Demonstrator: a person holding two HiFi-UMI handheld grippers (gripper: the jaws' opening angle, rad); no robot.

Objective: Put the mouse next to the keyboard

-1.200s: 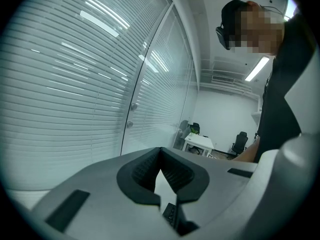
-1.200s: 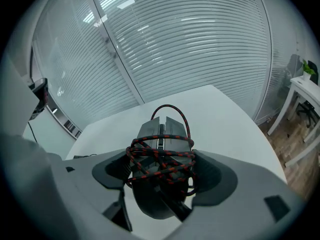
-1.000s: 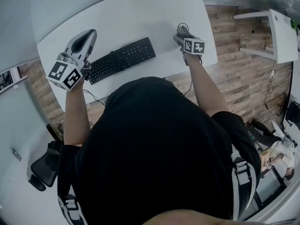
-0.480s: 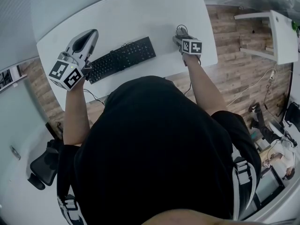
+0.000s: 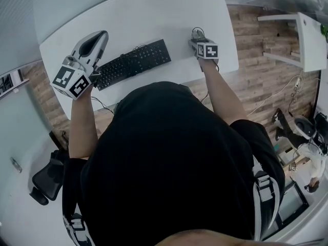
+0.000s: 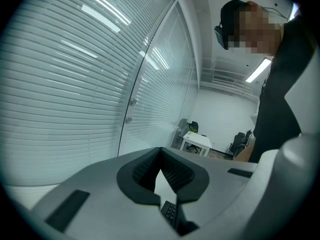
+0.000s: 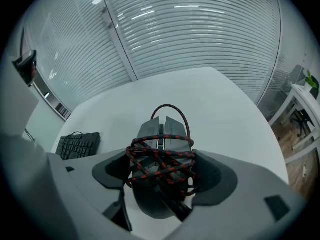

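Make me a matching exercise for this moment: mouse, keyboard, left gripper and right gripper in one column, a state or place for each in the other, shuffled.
Things:
1. mouse
2. keyboard
3. left gripper
4. right gripper

States or places:
A. jaws together, nothing in them
B. wound round with red-and-black cord
C. closed on the mouse
D. lies on the white table, between the two grippers

Pairs: 1-B, 2-D, 3-A, 4-C
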